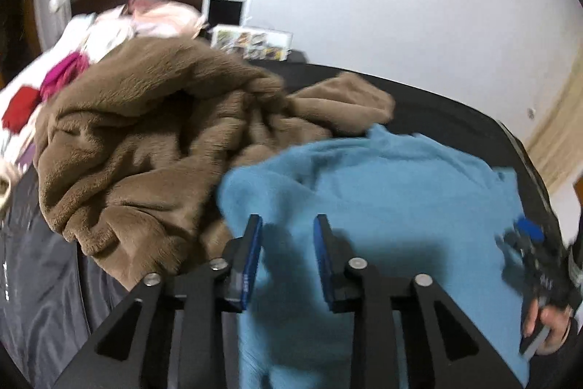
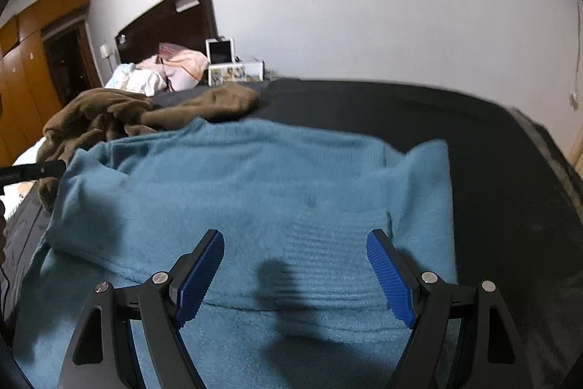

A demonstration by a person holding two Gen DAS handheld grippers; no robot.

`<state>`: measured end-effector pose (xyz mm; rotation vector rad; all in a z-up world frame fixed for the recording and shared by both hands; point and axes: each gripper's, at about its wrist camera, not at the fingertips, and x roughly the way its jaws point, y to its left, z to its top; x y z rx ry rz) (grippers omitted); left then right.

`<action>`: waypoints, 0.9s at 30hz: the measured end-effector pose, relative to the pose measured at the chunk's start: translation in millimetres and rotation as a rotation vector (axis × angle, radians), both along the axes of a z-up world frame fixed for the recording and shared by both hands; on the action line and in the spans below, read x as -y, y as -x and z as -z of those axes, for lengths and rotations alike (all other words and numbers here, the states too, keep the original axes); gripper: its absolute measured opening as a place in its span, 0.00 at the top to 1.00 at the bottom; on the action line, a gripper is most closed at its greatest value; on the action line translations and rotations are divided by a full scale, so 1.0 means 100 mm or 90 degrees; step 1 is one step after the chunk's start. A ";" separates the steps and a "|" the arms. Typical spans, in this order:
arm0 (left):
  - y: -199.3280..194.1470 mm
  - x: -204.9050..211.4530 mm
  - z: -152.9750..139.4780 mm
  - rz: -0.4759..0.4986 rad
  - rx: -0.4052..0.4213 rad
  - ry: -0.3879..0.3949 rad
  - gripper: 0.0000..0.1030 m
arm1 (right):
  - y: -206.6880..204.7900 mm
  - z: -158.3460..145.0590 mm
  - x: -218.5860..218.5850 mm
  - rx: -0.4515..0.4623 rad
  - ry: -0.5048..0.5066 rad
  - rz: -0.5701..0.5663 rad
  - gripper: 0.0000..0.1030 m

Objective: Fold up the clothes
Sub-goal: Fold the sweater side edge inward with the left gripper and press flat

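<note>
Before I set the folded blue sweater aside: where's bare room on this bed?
Free: the dark bedcover right of the blue sweater, out to the bed's edge, and the strip behind it toward the wall. Crowded: the left, where the brown blanket is heaped, with more clothes beyond.

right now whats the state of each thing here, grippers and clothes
left gripper: open, empty, over the blue sweater
right gripper: open wide, empty, over the sweater's ribbed hem
blue sweater: laid on the black bed cover, partly folded, right sleeve turned in
brown fleece: crumpled heap, unfolded, beside the sweater
black bed cover: spread flat
pink and white clothes: piled by the headboard, unfolded
</note>
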<state>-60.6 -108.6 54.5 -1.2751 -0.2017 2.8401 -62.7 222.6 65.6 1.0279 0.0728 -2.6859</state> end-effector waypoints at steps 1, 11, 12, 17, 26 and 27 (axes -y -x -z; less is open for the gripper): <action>-0.03 -0.09 0.01 0.018 -0.001 0.008 0.60 | 0.00 0.00 0.04 -0.001 -0.009 -0.008 0.20; 0.01 -0.30 0.42 0.048 0.057 0.018 0.55 | 0.12 0.21 0.20 0.082 -0.067 -0.048 0.17; 0.02 -0.28 0.43 0.045 0.057 0.012 0.55 | 0.12 0.21 0.21 0.082 -0.071 -0.049 0.16; -0.04 -0.29 0.47 0.041 0.038 0.015 0.53 | 0.11 0.22 0.20 0.083 -0.067 -0.049 0.16; -0.39 -0.25 0.42 0.027 0.040 0.023 0.34 | 0.11 0.21 0.18 0.081 -0.060 -0.046 0.15; -0.45 -0.24 0.41 0.026 0.040 0.024 0.31 | 0.11 0.21 0.17 0.081 -0.057 -0.046 0.15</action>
